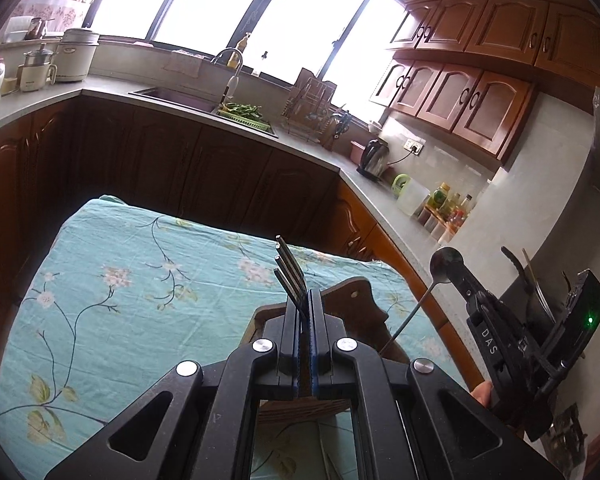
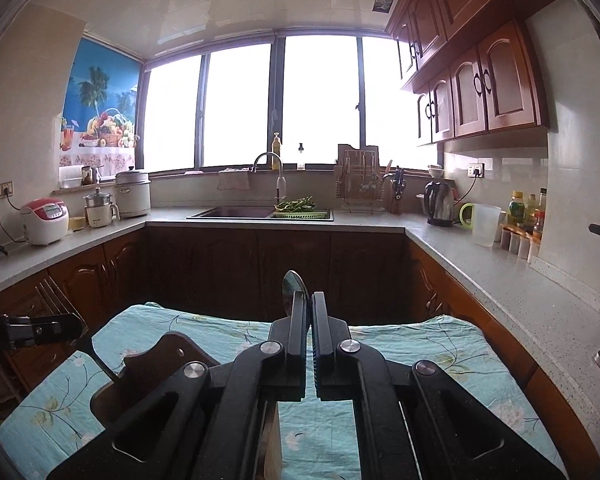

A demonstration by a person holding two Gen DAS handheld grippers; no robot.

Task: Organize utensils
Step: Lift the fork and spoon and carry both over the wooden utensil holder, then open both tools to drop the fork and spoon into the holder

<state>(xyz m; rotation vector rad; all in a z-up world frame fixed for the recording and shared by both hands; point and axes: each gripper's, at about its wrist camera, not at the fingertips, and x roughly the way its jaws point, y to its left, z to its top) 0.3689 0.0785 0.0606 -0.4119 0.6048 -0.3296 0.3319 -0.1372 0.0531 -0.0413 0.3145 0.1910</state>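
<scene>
floral tabletop [image 1: 100,280] below, wooden tray [image 1: 356,292] close. left fingers [image 1: 306,300] clamp fork [image 1: 290,268], right fingers [image 2: 310,312] clamp spoon [image 2: 294,288]. thin handles could pivot, slip.

A table under a floral teal cloth [image 1: 120,280] carries a dark wooden board [image 1: 352,296]

- Daylight floods through the windows [image 2: 280,100] ahead of me, blown out white.
- Lower cabinets [image 2: 260,264] sit dim.
- Fisheye bends edges, corners black.

Fork [image 1: 290,270] between left fingers [image 1: 290,320]
</scene>
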